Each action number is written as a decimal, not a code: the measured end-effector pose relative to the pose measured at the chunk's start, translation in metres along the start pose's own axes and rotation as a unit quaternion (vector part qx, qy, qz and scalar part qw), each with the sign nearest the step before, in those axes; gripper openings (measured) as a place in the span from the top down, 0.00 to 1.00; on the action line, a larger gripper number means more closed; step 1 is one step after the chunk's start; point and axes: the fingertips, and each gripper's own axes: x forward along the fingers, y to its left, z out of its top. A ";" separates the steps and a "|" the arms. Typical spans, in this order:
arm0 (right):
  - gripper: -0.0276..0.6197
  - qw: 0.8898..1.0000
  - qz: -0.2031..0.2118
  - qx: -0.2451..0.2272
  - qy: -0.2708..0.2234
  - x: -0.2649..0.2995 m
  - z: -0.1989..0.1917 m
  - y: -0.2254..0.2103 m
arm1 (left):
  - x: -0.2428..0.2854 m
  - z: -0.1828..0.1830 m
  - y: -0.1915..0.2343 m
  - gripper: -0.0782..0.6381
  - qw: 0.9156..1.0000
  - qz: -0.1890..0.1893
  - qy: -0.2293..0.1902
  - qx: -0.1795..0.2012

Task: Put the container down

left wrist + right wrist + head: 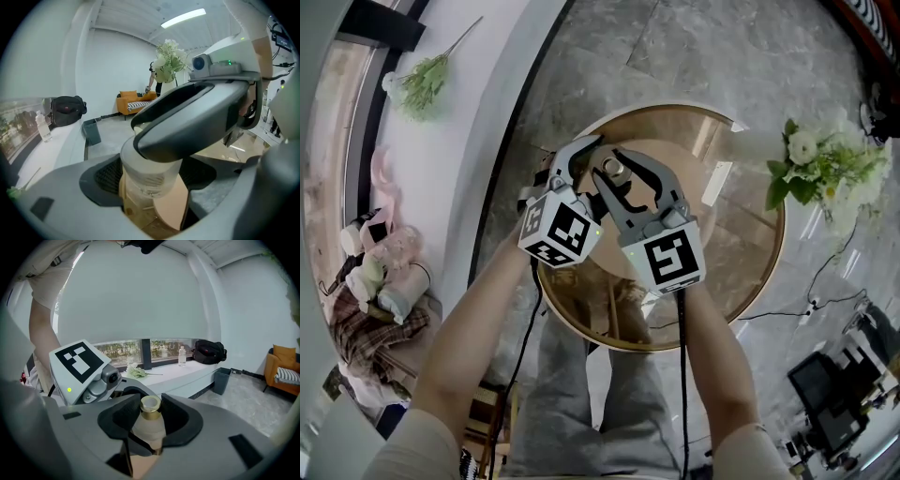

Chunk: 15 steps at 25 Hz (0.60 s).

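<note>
status: my left gripper (581,161) has its jaws clamped on the body of the container (152,180). my right gripper (150,420) has its jaws closed on the container's shoulder, just under the open gold neck (150,408). the container stands upright between both pairs of jaws, with the right jaws crossing just above the left ones. the glass counter (745,246) lies directly below both pairs. i cannot tell whether the base touches the glass.

hazards from here, as i judge them:
- release before the base is seated: the container drops onto the glass and may tip or roll toward the rim.
- uneven release: if one pair opens first, the other acts as a pivot and tilts the container. the neck is uncapped, so any contents could spill.
- hard descent: rigid base against glass, risk of a knock or a skid.
- crossed jaws: opening either pair may strike the other or drag the neck sideways.
</note>
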 end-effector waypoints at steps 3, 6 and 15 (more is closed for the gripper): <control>0.75 1.000 0.000 0.006 -0.004 0.001 -0.001 0.001 | 0.000 0.000 0.000 0.40 1.000 0.001 -0.006 -0.005; 0.74 1.000 -0.006 0.012 -0.010 0.002 -0.002 0.000 | 0.000 -0.002 -0.001 0.40 1.000 0.003 -0.007 -0.006; 0.72 0.998 -0.015 0.057 0.004 -0.001 -0.005 -0.002 | -0.012 0.001 0.000 0.40 1.000 0.008 -0.018 -0.005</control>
